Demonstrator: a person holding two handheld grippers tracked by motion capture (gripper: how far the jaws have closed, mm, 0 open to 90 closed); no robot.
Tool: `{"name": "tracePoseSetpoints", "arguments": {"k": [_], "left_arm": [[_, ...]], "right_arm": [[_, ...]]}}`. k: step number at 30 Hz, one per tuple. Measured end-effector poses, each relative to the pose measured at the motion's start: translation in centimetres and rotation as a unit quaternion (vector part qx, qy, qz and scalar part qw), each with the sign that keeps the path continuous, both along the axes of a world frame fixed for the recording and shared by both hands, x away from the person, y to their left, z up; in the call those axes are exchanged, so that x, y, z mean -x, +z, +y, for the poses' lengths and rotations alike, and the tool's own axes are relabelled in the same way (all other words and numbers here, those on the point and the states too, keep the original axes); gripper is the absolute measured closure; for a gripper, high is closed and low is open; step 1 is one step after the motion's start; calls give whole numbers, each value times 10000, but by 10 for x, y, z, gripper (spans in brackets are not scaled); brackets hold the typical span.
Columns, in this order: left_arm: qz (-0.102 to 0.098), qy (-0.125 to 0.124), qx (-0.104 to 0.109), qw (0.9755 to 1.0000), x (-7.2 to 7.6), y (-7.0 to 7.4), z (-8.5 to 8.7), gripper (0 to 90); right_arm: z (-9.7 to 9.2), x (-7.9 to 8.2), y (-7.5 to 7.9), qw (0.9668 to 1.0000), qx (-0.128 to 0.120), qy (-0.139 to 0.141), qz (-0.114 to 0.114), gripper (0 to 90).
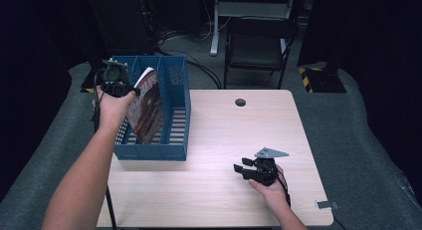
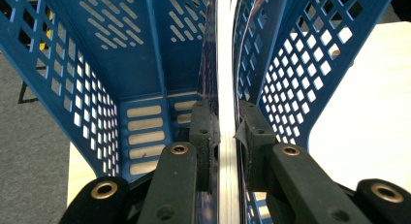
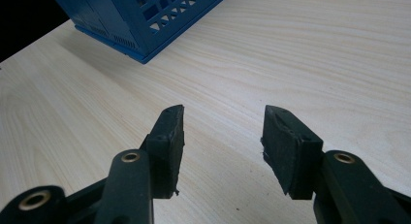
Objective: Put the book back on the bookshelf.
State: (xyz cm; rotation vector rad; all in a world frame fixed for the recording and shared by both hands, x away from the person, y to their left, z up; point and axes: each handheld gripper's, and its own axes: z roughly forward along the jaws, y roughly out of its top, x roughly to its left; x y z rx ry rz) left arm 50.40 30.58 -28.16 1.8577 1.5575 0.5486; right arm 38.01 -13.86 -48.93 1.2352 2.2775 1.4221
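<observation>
Bare forearms, two black hand-held grippers

The right gripper point(image 1: 240, 170) carries a grey three-cornered plate on top — the left gripper point(image 2: 227, 132) has matte black jaws with brass-coloured rivets; thin black cables trail.

Blue perforated file rack point(image 1: 171, 115), dark red glossy magazine point(image 1: 148, 108), pale wood-grain table point(image 1: 224, 190), black grippers.

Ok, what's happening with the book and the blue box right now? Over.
Left gripper shut on magazine, standing inside blue file rack. Right gripper open, empty, over table. Nothing in the way.
</observation>
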Motion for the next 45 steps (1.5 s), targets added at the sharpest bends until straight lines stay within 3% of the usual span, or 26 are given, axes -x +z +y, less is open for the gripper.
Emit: {"name": "tracePoseSetpoints", "arguments": {"k": [15, 24, 33, 37, 45], "left_arm": [[73, -198, 39, 9998, 15, -2, 3, 797], [26, -191, 17, 9998, 18, -3, 2, 797], [117, -325, 5, 9994, 22, -1, 4, 784], [104, -230, 82, 9996, 22, -2, 6, 797], [111, -351, 72, 9993, 22, -2, 6, 796]], "right_arm": [[0, 0, -1, 10000, -2, -15, -13, 500], [0, 0, -1, 10000, -2, -10, -18, 500], [0, 0, -1, 10000, -1, -8, -11, 500], [0, 0, -1, 10000, 8, -1, 2, 500], [0, 0, -2, 10000, 12, -21, 14, 499]]}}
